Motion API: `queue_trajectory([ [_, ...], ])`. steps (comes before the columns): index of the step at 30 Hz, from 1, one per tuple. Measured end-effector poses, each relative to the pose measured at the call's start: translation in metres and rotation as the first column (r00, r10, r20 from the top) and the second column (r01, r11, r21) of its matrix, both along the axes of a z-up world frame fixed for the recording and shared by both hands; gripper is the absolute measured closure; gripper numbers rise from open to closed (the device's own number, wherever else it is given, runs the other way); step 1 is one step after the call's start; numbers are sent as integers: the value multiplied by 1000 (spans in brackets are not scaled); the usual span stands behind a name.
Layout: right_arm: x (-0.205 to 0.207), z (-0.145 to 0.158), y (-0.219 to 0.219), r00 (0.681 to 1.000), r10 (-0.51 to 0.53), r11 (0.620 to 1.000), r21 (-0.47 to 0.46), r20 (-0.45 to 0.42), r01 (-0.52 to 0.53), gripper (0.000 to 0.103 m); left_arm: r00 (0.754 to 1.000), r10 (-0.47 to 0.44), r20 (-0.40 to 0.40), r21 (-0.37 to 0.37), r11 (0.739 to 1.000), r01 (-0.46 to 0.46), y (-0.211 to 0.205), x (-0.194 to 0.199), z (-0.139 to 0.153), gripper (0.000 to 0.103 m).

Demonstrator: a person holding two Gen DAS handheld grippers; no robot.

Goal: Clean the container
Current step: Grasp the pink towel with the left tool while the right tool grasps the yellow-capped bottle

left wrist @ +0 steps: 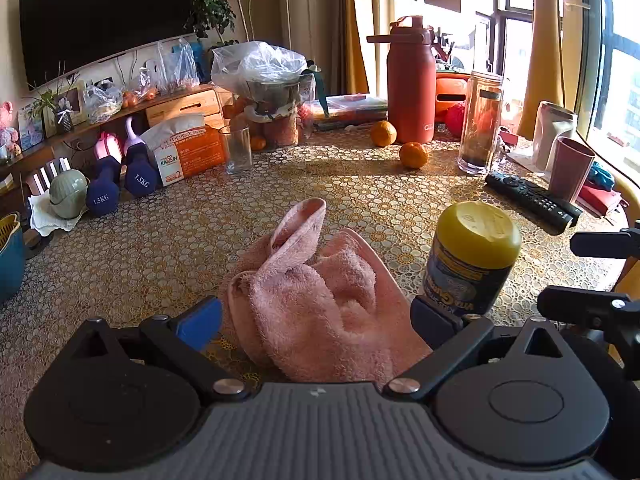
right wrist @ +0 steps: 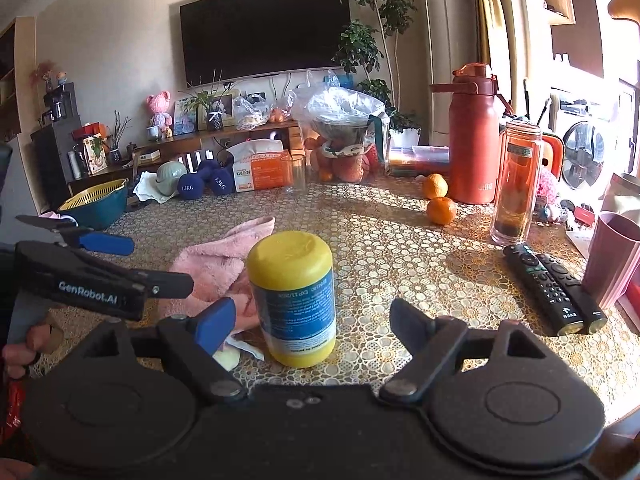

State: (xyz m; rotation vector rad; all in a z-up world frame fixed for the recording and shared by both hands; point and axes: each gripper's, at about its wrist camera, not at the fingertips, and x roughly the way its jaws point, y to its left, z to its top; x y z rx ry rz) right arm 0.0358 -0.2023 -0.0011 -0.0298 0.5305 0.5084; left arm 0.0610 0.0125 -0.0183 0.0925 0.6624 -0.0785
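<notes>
A yellow container [right wrist: 294, 296] with a blue label stands upside down on the patterned tablecloth [right wrist: 400, 248]. My right gripper [right wrist: 314, 325] is open, and the container stands between its fingers, nearer the left one. Left of the container lies a crumpled pink towel [left wrist: 320, 300]. My left gripper [left wrist: 316, 320] is open with the towel bunched between its fingers. The container [left wrist: 472, 256] stands just beyond its right finger. In the right wrist view, one blue-padded finger [right wrist: 106, 243] of the left gripper reaches over the towel [right wrist: 216, 264], and a hand [right wrist: 20, 352] holds its handle.
Two black remotes [right wrist: 552, 288] and a mauve cup [right wrist: 612, 256] lie to the right. Behind stand a glass bottle [right wrist: 516, 188], two oranges [right wrist: 441, 211], a red flask [right wrist: 474, 140] and a drinking glass [right wrist: 294, 174]. A teal bowl with a yellow colander [right wrist: 96, 204] sits far left.
</notes>
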Motion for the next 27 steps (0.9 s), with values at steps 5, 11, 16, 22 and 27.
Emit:
queue_trajectory([
  [5,7,-6,1,1000,19,1000,-12,-19,-19,19,997,0,-80,34,999,3,2,32,-23,2],
  [11,16,-11,5,998,61,998,-34,-18,-61,19,979,88,-185,1,996,-90,23,65,-47,2],
  [16,28,-15,10,996,85,995,-56,-15,-86,19,971,99,-219,-30,994,-108,28,75,-55,6],
  [22,43,-23,18,995,100,991,-86,-31,-102,19,973,70,-220,-67,994,-87,22,75,-53,41],
  [27,50,-27,23,992,121,988,-88,-41,-124,21,978,43,-204,-100,993,-65,17,70,-45,71],
])
